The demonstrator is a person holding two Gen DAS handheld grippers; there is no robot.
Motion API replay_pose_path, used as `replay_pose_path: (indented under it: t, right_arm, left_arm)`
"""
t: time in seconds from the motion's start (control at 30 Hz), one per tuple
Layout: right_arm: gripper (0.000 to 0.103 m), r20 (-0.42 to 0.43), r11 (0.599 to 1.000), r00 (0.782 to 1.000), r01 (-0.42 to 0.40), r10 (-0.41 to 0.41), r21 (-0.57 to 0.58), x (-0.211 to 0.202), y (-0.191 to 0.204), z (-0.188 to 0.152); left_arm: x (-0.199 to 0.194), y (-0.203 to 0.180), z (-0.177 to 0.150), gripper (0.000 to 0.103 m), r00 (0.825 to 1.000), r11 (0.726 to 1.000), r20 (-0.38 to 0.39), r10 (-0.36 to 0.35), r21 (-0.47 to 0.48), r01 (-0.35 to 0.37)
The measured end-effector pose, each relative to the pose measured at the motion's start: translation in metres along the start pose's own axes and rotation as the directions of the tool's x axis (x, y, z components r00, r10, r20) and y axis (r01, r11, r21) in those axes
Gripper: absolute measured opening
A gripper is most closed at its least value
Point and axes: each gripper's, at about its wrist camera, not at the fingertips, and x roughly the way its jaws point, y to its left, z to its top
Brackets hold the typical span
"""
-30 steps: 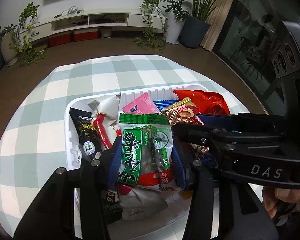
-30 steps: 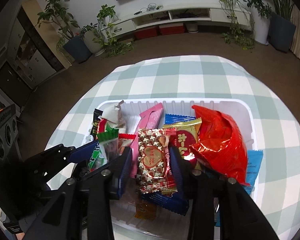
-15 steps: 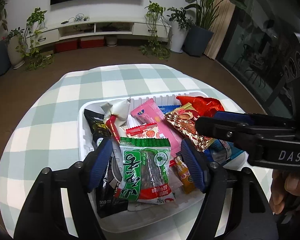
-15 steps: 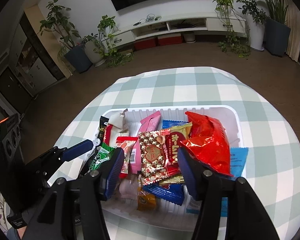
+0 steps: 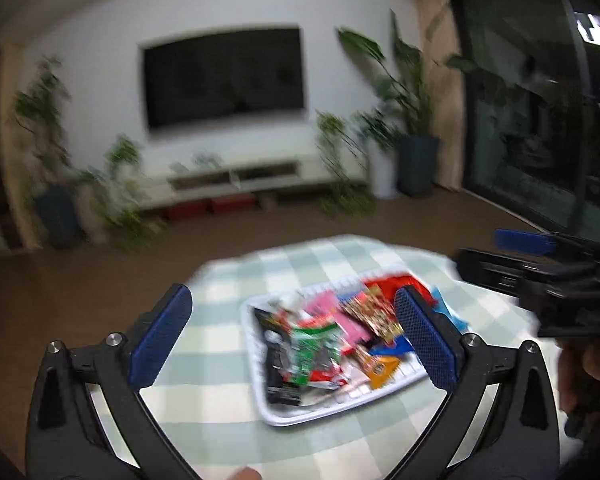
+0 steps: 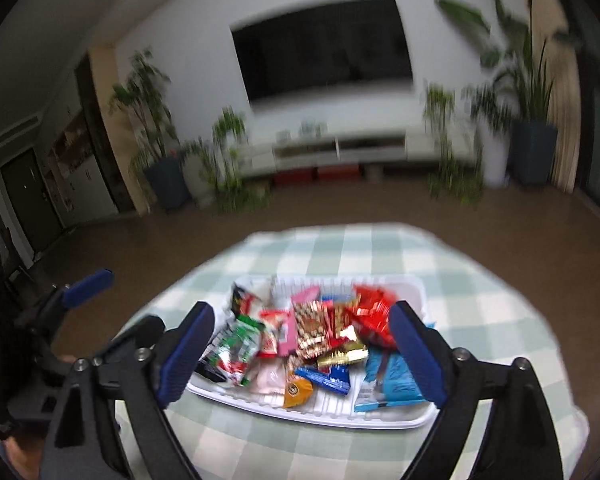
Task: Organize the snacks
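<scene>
A white tray (image 5: 278, 412) full of snack packets sits on a round table with a green checked cloth (image 5: 220, 300). A green packet (image 5: 314, 346) lies in the tray beside a pink one (image 5: 324, 306) and a red bag (image 6: 374, 316). The tray also shows in the right wrist view (image 6: 380, 420). My left gripper (image 5: 296, 340) is wide open and empty, held above and back from the tray. My right gripper (image 6: 300, 354) is wide open and empty too, above the tray's near side. Both views are blurred by motion.
A light blue packet (image 6: 396, 380) hangs over the tray's right edge. Beyond the table are brown floor, a wall TV (image 5: 224, 76), a low white cabinet (image 5: 240, 180) and several potted plants.
Both grippers have let go of their packets, opened wide and pulled up and back from the tray. The green packet and the heart-patterned packet now lie in the tray.
</scene>
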Motion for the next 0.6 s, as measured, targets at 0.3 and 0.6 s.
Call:
replay_pose_path:
  t: [0.3,0.6]
  right_arm:
    - [0.103,0.311,0.990,0.947,0.109,-0.077,-0.087,-0.138,0.039,0.007]
    - [0.103,0.212,0.994,0.971,0.099,-0.106,0.040,-0.199,0.036,-0.030]
  left_arm:
    - [-0.118,-0.016,-0.005,0.103,0.984,0.978,0.037,0.173,-0.120,-0.168]
    - [-0.162,-0.036,-0.052,0.103,0.983,0.977,-0.122,0.139,-0.148,-0.156]
